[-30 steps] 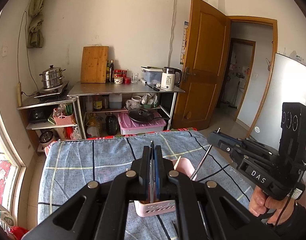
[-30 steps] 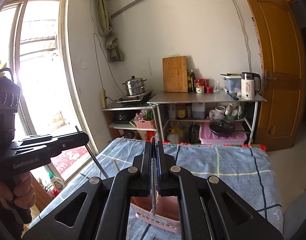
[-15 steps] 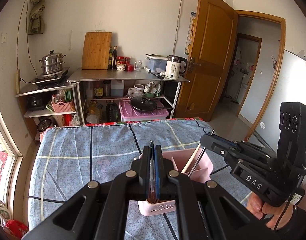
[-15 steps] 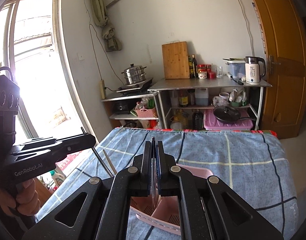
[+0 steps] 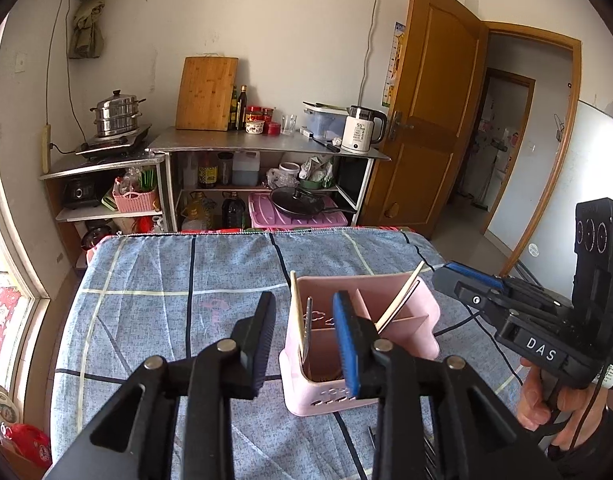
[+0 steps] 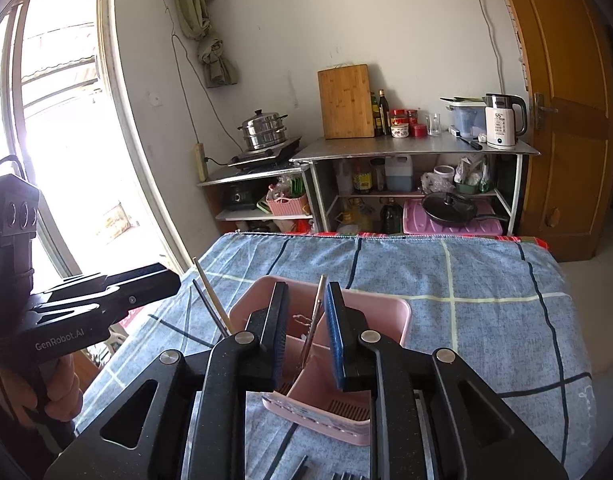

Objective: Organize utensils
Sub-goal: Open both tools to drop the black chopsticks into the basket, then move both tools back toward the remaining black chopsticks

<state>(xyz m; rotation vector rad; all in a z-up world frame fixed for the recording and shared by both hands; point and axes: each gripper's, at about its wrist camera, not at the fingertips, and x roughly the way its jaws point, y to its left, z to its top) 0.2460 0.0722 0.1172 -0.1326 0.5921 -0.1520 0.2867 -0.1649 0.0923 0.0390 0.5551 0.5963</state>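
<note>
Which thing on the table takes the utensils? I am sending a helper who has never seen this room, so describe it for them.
Find the table under the blue checked cloth. Near its front edge stands the pink plastic caddy, an open box split into compartments, with chopsticks leaning out. It is the only upright thing on the cloth, unlike the pink basket on the shelf behind.

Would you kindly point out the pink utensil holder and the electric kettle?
pink utensil holder [image 5: 326, 396]: left wrist view, front wall.
electric kettle [image 6: 500, 126]: right wrist view, white body.

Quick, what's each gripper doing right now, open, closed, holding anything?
Left gripper: open, empty, over the pink utensil holder.
Right gripper: open, gripping nothing, above the same holder.
</note>
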